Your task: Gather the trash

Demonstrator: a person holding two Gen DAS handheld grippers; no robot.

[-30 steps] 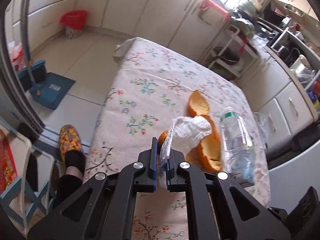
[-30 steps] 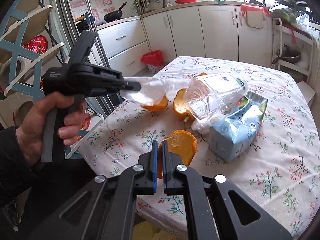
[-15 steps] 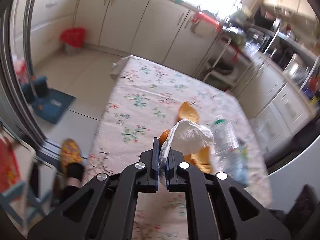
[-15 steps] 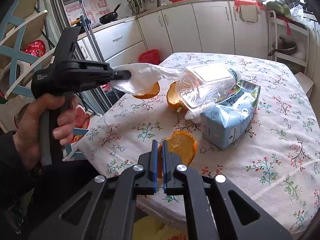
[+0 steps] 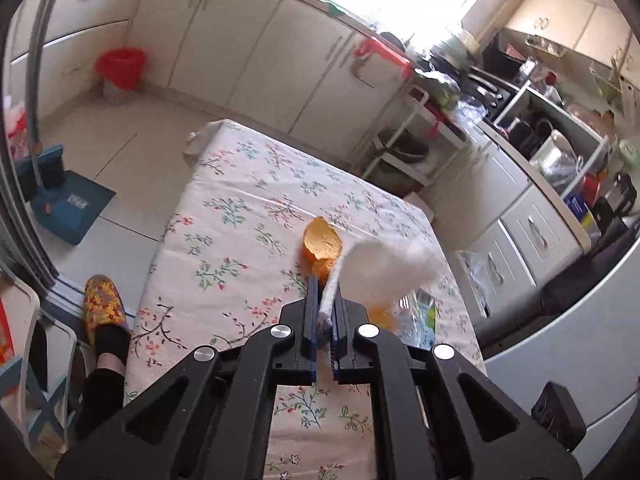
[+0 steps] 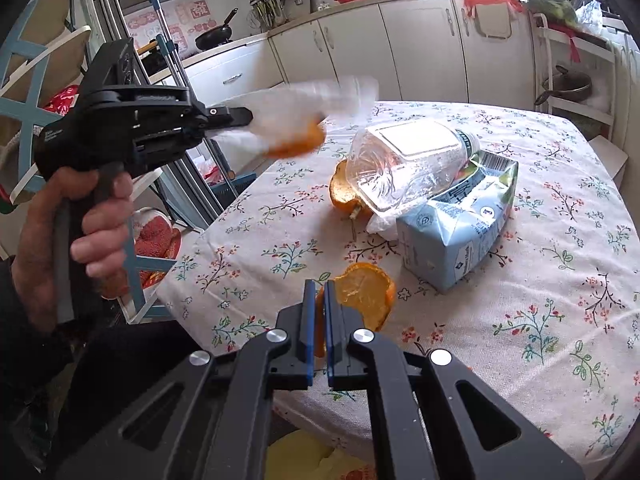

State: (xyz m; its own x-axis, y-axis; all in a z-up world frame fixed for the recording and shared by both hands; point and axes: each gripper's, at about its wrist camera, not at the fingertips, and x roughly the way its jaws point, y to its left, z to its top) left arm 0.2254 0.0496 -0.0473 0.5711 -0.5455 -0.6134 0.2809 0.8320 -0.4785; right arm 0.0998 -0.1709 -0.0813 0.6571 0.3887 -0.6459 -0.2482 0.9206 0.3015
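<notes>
The left gripper (image 5: 324, 312) is clamped on a twisted neck of a white plastic bag (image 5: 384, 272), which billows blurred toward two o'clock, clear of the table (image 5: 224, 216). In the right wrist view the same gripper (image 6: 240, 116) is held level well above the table's left edge by a hand (image 6: 76, 224) wrapped round its upright handle; the bag (image 6: 304, 108) streams from its tip toward three o'clock, with a blurred orange peel (image 6: 296, 142) showing just below it.

The right gripper (image 6: 318, 320) is pinched on the rim of another orange peel (image 6: 364, 292) at the table's near edge, pointing down and forward.

Beyond, at one o'clock, a clear plastic bottle (image 6: 408, 160) lies on its side across a pale blue carton (image 6: 460, 224), with a third peel (image 6: 344, 192) tucked against the bottle's base. The carton's print is too small to read.

The floral cloth is bare across the far half and right side of the table. In the left wrist view, open floor runs at ten o'clock to a red-lined bin (image 5: 120, 76) by the cabinets; a person's slippered foot (image 5: 100, 304) stands at the table's left edge.
</notes>
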